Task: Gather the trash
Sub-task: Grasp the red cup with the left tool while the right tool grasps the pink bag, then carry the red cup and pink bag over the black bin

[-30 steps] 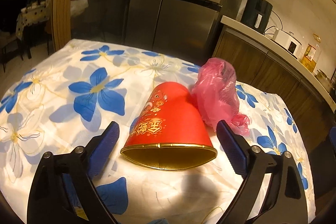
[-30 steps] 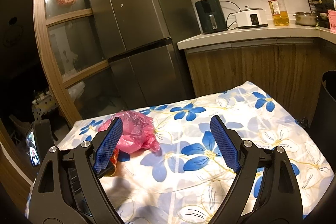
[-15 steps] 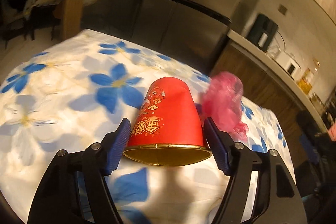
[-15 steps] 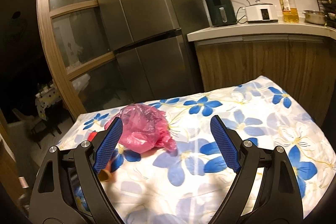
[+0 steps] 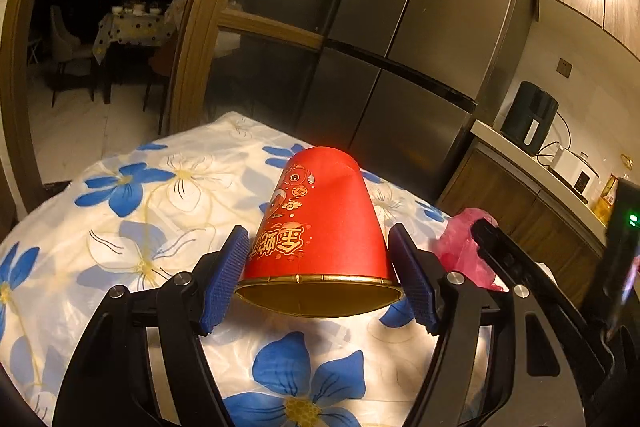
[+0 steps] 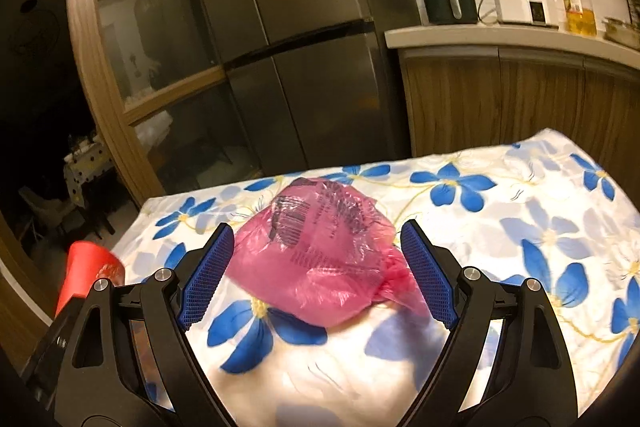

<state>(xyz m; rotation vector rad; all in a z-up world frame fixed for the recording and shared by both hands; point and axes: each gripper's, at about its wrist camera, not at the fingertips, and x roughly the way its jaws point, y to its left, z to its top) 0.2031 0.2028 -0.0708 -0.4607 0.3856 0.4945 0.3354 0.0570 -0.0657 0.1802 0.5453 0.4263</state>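
Note:
A red paper cup [image 5: 320, 223] with gold print lies on its side, its gold rim toward the camera. My left gripper [image 5: 318, 229] is shut on it, a blue pad pressing each side near the rim, and the cup is tilted up off the flowered tablecloth [image 5: 140, 227]. Right of it lies a crumpled pink plastic bag [image 5: 460, 247], partly hidden by the other gripper's black arm [image 5: 500, 255]. In the right wrist view that pink bag [image 6: 320, 267] sits between the fingers of my right gripper [image 6: 317, 227], which is open, with the pads just clear of the plastic. The red cup [image 6: 90, 267] shows at far left.
The table wears a white cloth with blue flowers [image 6: 520, 227]. Behind it stand a steel fridge [image 5: 400, 47] and a wooden-framed glass door [image 5: 208, 27]. A counter [image 6: 500, 39] at right carries an air fryer, a rice cooker and an oil bottle.
The left jaws closed onto the red cup and tipped it up from the cloth. The right gripper moved forward and down until the pink bag lay between its open fingers.

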